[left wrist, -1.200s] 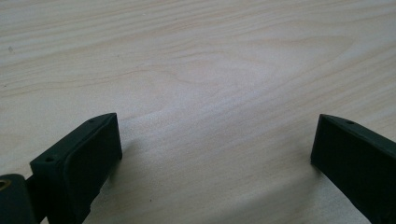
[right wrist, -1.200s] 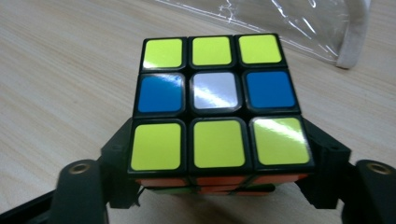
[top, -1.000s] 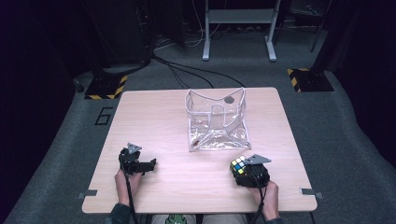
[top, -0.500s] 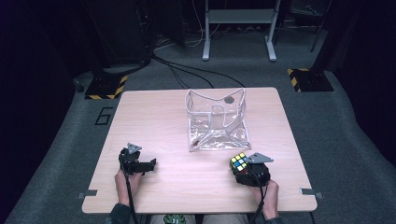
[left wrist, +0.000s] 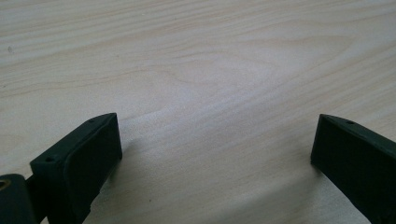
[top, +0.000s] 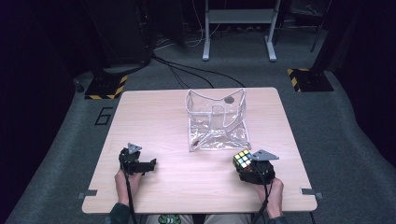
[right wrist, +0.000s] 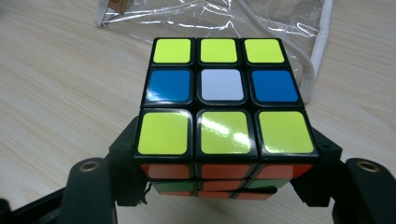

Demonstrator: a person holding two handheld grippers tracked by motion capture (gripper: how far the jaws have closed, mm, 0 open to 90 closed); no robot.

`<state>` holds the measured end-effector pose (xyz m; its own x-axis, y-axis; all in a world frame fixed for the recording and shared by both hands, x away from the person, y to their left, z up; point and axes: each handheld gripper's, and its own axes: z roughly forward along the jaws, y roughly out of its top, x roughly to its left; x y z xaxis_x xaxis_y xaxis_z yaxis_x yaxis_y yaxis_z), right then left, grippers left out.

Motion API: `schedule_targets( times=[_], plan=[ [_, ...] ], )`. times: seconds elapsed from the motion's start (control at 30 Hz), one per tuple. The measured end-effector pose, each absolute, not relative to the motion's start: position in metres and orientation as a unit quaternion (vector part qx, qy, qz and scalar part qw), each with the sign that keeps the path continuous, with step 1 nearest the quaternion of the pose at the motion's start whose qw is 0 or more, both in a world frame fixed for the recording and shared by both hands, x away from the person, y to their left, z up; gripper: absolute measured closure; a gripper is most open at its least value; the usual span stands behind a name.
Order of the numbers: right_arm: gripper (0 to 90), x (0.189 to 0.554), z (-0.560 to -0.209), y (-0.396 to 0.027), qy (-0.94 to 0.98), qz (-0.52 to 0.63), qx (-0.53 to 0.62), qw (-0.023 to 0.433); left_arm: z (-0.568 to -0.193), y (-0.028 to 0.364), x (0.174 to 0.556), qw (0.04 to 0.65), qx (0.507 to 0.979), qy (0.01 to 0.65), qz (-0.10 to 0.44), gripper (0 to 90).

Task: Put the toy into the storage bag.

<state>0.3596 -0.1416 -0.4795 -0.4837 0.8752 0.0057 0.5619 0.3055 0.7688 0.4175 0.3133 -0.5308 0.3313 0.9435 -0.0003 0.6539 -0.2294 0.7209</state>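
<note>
A Rubik's cube [top: 242,158] hangs just above the near right part of the wooden table [top: 154,116], with my right gripper [top: 244,164] shut on it. In the right gripper view the cube [right wrist: 224,107] shows a yellow, blue and white top face, and the right gripper [right wrist: 224,156] clamps its lower sides. A clear plastic bag [top: 217,123] with a white rim lies at the table's middle, just beyond the cube; its near edge [right wrist: 210,18] is close ahead. My left gripper [top: 150,164] rests near the front left, and in its own view the left gripper [left wrist: 215,154] is open over bare wood.
A dark disc [top: 229,99] sits at the bag's far rim. Beyond the table are floor cables [top: 187,70], a metal stand [top: 238,28] and hazard-striped bases [top: 105,87]. The table's front edge lies just behind both hands.
The right gripper with the cube has crept slightly forward toward the bag. The left gripper has barely moved.
</note>
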Motion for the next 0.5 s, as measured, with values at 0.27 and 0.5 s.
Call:
schedule_targets(
  times=[0.27, 0.5],
  plan=[
    [32.4, 0.362, -0.464, -0.14, 0.782, 0.37, 0.452, 0.219, -0.531, 0.313, 0.418, 0.32, 0.751, 0.531, 0.227, 1.7],
    [32.4, 0.363, -0.456, -0.139, 0.783, 0.374, 0.445, 0.222, -0.531, 0.313, 0.418, 0.32, 0.752, 0.53, 0.227, 1.7]
  ],
)
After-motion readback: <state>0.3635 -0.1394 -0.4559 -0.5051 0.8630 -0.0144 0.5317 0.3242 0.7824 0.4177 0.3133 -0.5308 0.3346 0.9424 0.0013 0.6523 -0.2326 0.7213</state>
